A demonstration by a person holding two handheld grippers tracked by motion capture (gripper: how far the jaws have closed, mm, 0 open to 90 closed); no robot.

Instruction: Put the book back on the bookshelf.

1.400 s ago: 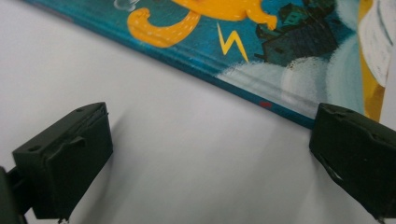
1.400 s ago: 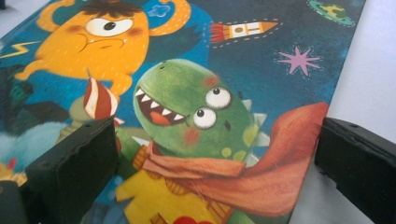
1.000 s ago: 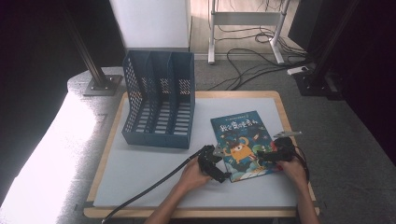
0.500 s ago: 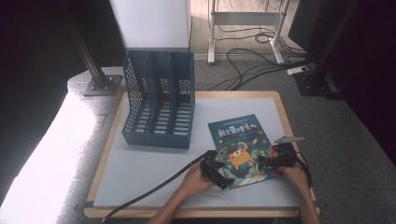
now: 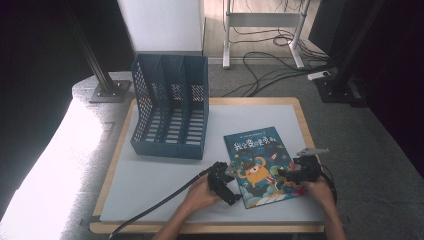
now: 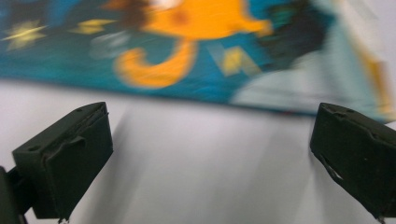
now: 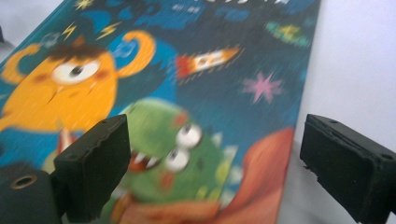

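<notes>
A picture book with a blue cover and an orange monster lies flat on the table's white mat, front right of centre. My left gripper sits at the book's near-left edge, open, with bare mat between its jaws; the book's edge lies just beyond them. My right gripper is at the book's right edge, open and empty. Its jaws straddle that edge, one over the cover and one over the mat.
A blue file rack with three slots stands upright at the back left of the mat. The wooden table edge runs along the front. A black cable trails from the left gripper toward the front left.
Both grippers have shifted slightly toward me along the book's sides. The book itself lies in about the same place.
</notes>
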